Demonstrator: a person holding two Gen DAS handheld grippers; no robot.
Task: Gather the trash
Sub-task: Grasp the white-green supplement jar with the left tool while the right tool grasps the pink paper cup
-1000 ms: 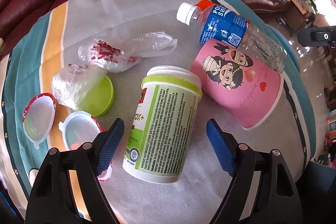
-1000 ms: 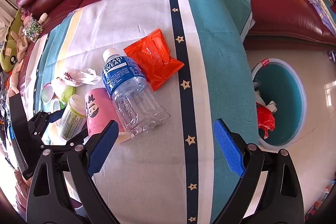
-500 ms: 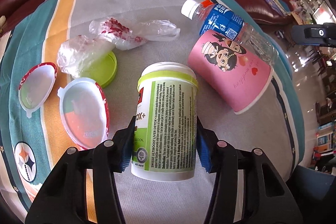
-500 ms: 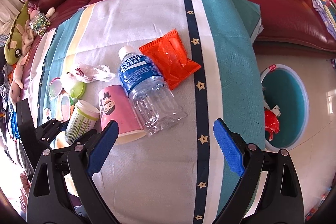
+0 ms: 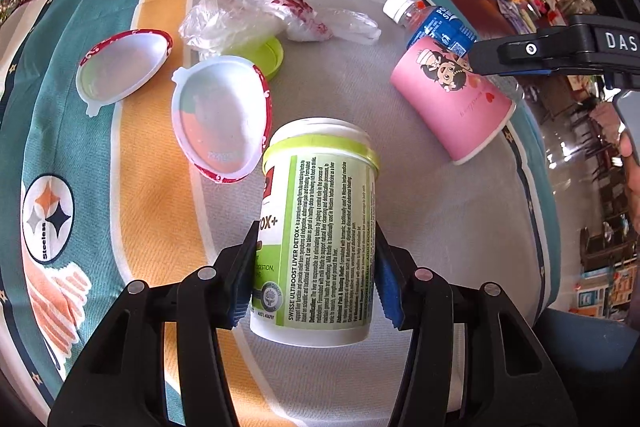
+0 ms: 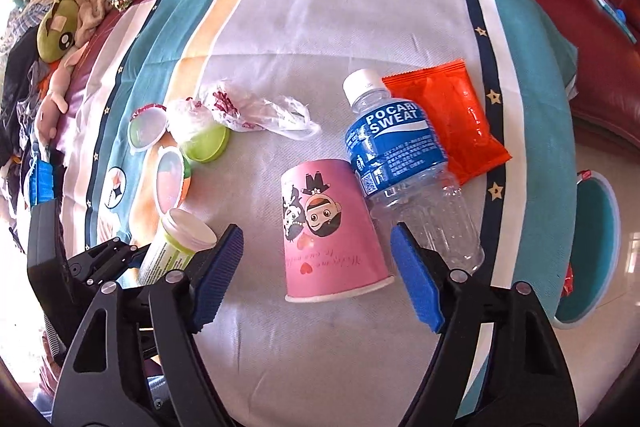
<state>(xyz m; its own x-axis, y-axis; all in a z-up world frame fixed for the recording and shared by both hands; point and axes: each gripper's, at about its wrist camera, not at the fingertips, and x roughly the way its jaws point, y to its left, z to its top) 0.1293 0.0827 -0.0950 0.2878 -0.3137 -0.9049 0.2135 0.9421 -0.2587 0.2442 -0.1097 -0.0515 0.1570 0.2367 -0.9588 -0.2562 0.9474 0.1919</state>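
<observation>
Gripping the green-and-white supplement jar (image 5: 316, 227), your left claw (image 5: 314, 277) has its blue pads pressed on both sides of the jar's lower half after just closing in. Your right claw (image 6: 316, 277) stands open, its jaws just narrowing, with the pink paper cup (image 6: 328, 227) lying on its side between the pads, neither touching it. Just beyond the right pad lies the clear drink bottle (image 6: 404, 163), partly over an orange packet (image 6: 452, 119). Far right of that claw sits the teal bin (image 6: 596, 251).

Bright daylight, sharp, fisheye-warped edges
</observation>
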